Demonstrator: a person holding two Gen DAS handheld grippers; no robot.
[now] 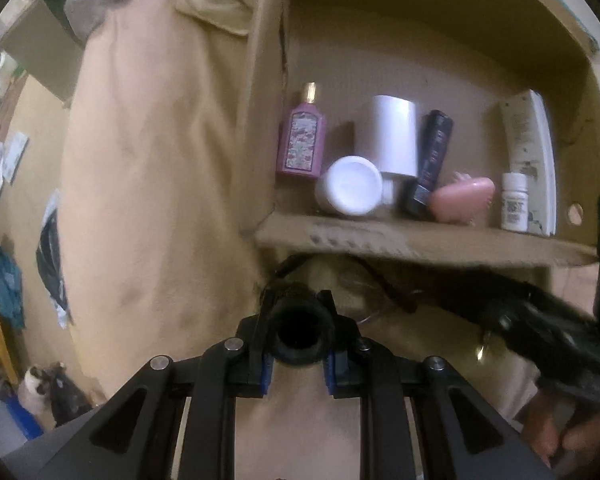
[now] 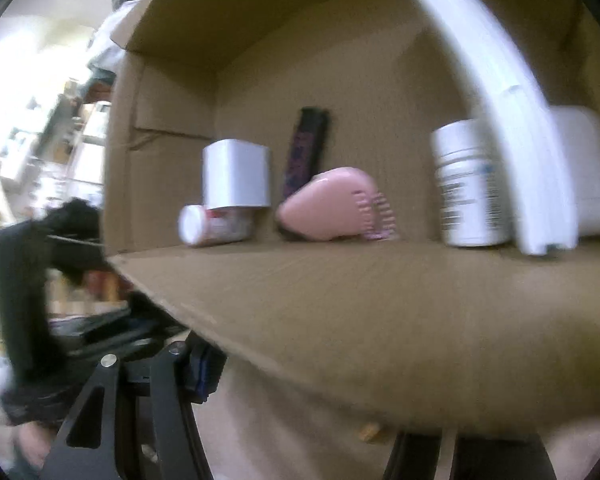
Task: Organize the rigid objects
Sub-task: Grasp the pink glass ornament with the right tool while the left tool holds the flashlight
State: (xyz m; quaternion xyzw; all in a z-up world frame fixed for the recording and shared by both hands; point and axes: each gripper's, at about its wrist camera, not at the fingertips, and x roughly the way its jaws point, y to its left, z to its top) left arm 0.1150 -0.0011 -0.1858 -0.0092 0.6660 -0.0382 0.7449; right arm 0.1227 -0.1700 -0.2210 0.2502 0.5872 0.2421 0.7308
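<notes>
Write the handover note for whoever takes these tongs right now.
Left tongs: shut on a black tube-like thing, below the cardboard box's front flap.
Right tongs: tips hidden under the flap; nothing seen held.
Already in the box: pink perfume bottle, white jar on its side, white cylinder, dark tube, pink brush, small white pill bottle, tall white bottle.
Left: place the black thing inside; the tipped jar may want standing.
</notes>
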